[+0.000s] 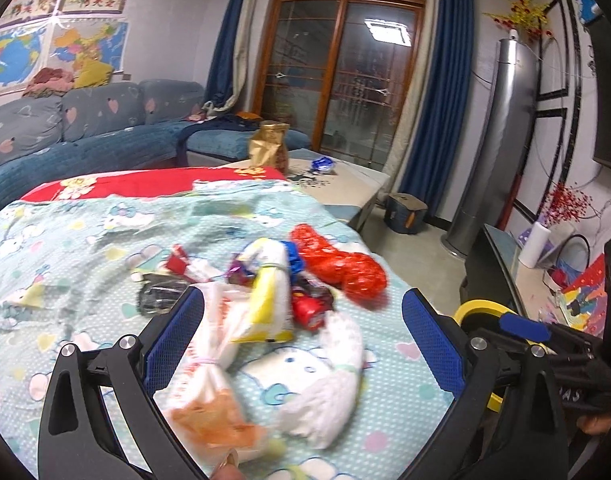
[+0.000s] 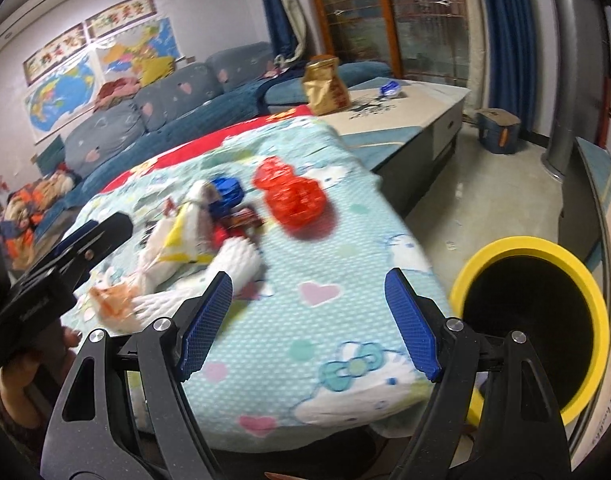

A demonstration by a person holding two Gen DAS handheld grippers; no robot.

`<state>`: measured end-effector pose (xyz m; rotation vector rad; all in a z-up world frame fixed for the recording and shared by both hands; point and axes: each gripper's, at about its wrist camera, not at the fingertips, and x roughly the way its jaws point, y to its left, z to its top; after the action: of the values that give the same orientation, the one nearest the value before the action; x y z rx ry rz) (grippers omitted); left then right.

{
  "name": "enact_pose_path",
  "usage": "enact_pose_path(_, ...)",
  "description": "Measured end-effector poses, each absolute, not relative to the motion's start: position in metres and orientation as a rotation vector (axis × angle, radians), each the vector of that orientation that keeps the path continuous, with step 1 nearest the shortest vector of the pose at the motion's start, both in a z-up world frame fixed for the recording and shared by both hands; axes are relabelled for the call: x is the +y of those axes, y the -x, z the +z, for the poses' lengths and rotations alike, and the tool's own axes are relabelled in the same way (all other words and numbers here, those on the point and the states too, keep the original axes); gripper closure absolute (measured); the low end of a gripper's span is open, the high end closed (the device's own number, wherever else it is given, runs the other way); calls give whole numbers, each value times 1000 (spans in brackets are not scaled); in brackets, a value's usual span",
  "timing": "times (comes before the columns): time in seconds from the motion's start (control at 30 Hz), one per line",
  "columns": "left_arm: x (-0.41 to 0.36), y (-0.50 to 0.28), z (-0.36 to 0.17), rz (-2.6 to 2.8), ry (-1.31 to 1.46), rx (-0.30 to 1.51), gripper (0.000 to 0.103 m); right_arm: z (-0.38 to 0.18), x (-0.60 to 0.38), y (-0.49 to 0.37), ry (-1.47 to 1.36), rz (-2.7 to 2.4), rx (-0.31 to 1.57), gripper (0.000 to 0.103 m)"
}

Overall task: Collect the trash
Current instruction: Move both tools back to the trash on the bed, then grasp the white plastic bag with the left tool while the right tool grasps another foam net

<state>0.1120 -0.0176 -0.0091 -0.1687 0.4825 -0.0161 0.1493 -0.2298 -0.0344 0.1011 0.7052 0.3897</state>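
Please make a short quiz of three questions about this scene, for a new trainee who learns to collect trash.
1. True or false: the right gripper already holds a piece of trash.
2. Multiple choice: the yellow-rimmed bin stands A) on the cloth among the trash, B) on the floor beside the cloth-covered surface, C) on the sofa.
3. Fill in: the crumpled ___ plastic bag lies apart from the main trash pile, on the side nearer the bin.

Key:
1. False. Its jaws stand open, with only the cartoon-print cloth between them.
2. B.
3. Red.

The left gripper is also open and grips nothing; the white wrappers lie between its fingers.
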Motion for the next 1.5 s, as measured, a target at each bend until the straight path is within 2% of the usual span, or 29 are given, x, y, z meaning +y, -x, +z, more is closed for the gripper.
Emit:
enact_pose_path(0.57,74,-98,-48,68,339,643,7,-46,-162,-162,-101,496,813,32)
enact_pose_path(0.83,74,-104,-63,-18,389,710,7,-70,-144,-180,-111,483,903,33)
enact_pose_path(1.0,68,-106,-78,-53,432,771,8,-87,-145,-188,-164,527,984,39)
enact_pose_path(1.13,62,-108,-87,-89,476,805,19,-95,-147,-189,-197,558,1022,45)
enact_pose_path(1.2,58,-108,-89,-102,482,814,24,-96,-147,-188,-205,574,1026,56)
enact_pose_path(1.3,53,-108,-87,-116,472,816,40,-98,-153,-185,-236,603,1047,69)
enact_pose_path(1.43,51,-106,-84,-94,454,830,64,-99,-158,-178,-237,618,1056,81)
enact_pose_path(1.5,53,-105,-81,-98,467,830,67,-97,-161,-171,-223,628,1052,85)
